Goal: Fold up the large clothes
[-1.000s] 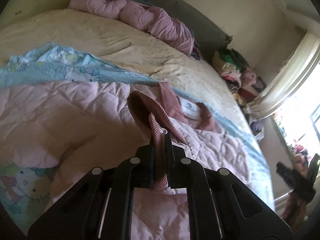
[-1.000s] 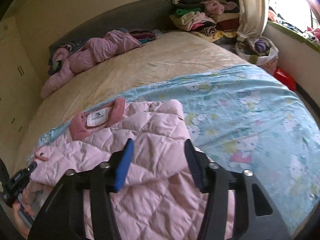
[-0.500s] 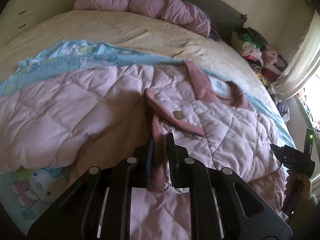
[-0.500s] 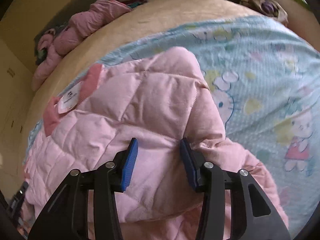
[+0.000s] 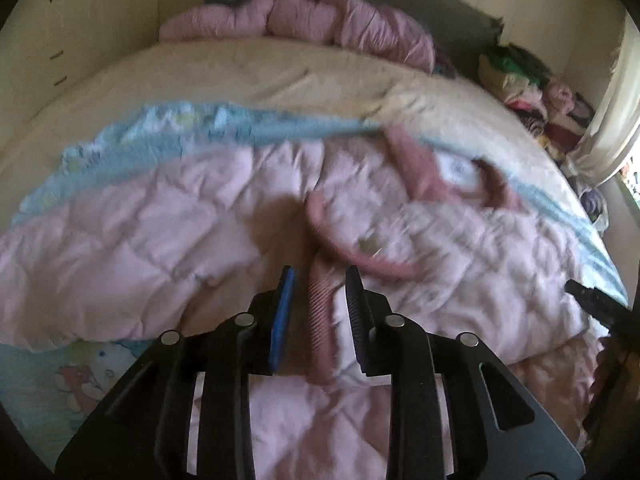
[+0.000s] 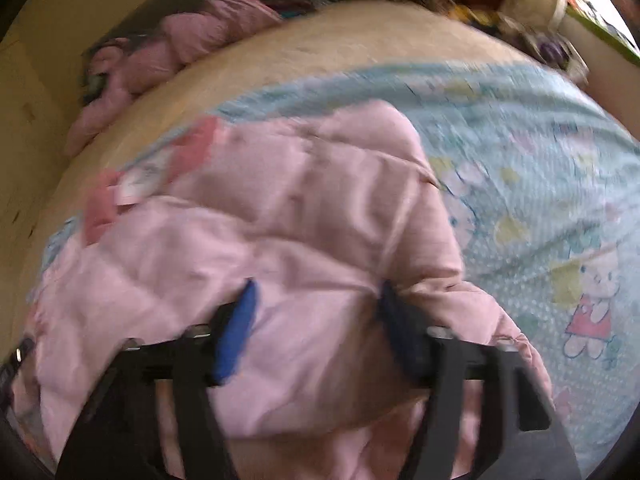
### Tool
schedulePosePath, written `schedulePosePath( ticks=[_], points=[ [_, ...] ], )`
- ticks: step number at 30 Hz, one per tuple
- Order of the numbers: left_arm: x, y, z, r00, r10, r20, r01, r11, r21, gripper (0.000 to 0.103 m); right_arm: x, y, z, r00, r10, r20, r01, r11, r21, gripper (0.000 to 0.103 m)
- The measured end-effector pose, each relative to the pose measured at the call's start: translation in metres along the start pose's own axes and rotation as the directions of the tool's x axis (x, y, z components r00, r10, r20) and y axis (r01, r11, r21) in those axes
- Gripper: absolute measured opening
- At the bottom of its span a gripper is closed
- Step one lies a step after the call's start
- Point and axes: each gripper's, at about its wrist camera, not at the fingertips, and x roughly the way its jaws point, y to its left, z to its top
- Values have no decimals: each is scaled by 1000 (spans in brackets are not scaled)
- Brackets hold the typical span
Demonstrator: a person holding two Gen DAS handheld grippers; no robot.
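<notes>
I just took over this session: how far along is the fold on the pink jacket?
Done: the pink quilted jacket lies on the blue cartoon-print sheet, one panel folded over the body. In hand: both sets of jaws are opening; the left gripper straddles the ribbed cuff without pressing it, and the right gripper stands wide over the folded panel. Left: the collar end is still spread, so further folds seem needed.

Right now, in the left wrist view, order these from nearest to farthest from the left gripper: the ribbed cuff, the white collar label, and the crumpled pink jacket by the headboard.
1. ribbed cuff, between the opening jaws of the left gripper, pads off it.
2. white collar label, mid-bed, up and right.
3. crumpled pink jacket, far end by the headboard.
</notes>
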Motion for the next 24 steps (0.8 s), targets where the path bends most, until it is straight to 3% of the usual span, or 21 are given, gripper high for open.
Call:
schedulePosePath(
  ticks=[3,9,13,20,23,24],
  points=[
    [-16,-20,4,997,-65,35,64,998,13,35,-25,23,-9,995,62,74,-55,995,-87,85],
    [11,-59,-16,989,-135,-57,139,987,86,58,-15,51,-22,994,100,-41,-105,986,-133,86],
    [46,-63,-34,984,-89,-154,109,986,124,70,6,57,-33,993,54,-105,-71,983,-167,94],
    [50,-56,-32,984,-102,-146,117,988,103,75,12,66,-43,996,20,-84,-38,976,-213,99],
    [39,-54,-29,986,-99,-133,110,991,79,92,4,65,-44,996,42,-83,-59,976,-210,99],
    [34,-51,-27,988,-97,-124,106,992,65,94,1,65,-44,995,52,-83,-68,976,-205,99]
  ],
)
